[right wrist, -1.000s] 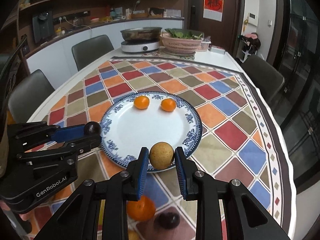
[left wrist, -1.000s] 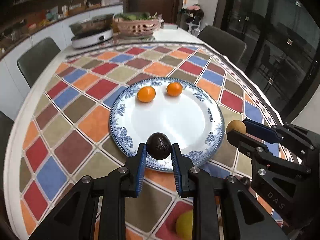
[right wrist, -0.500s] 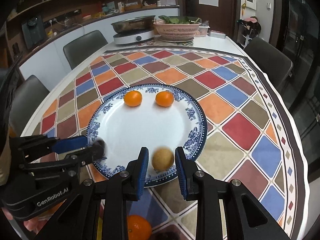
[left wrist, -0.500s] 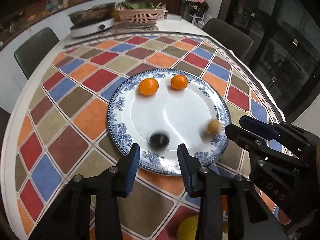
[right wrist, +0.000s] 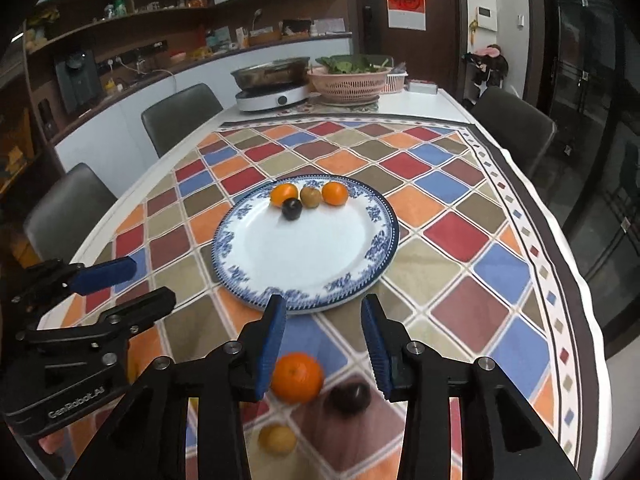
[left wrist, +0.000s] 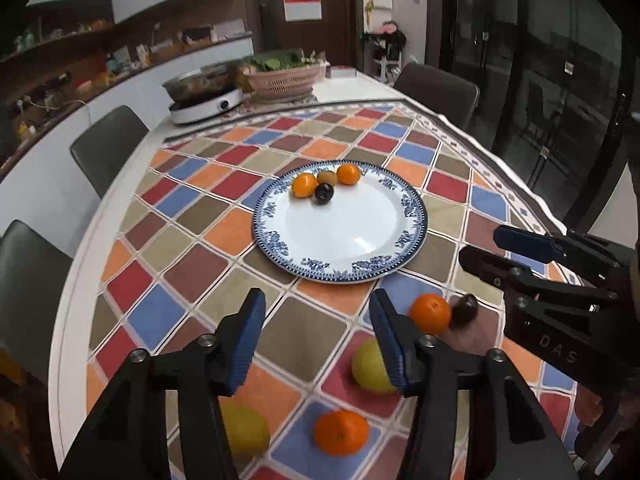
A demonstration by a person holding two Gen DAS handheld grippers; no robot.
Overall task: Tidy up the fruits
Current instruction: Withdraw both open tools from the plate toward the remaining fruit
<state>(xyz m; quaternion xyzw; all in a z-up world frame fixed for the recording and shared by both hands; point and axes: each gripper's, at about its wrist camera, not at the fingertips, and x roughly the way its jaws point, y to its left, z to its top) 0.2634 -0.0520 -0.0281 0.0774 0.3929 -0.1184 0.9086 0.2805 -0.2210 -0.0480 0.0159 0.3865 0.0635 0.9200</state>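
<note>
A blue-and-white plate (left wrist: 340, 240) (right wrist: 308, 256) sits mid-table. At its far rim lie two oranges (left wrist: 304, 185) (right wrist: 335, 193), a brown kiwi (left wrist: 327, 177) (right wrist: 311, 196) and a dark plum (left wrist: 323, 192) (right wrist: 291, 208). My left gripper (left wrist: 318, 340) is open and empty above the cloth, short of the plate. My right gripper (right wrist: 324, 340) is open and empty above a loose orange (right wrist: 297, 377) and a dark fruit (right wrist: 347, 398). Near me on the cloth are more fruits: an orange (left wrist: 430, 314), a dark fruit (left wrist: 464, 309), a green-yellow fruit (left wrist: 370, 366), a yellow one (left wrist: 244, 428) and another orange (left wrist: 341, 432).
An electric pan (right wrist: 276, 92) and a pink basket of greens (right wrist: 348, 80) stand at the far end of the table. Grey chairs (right wrist: 180, 116) line both sides. The table edge runs close on the left and right.
Both grippers let go of their fruit on the plate, opened wide and drew back toward me. The plum and the kiwi rolled across to the far rim beside the oranges.
</note>
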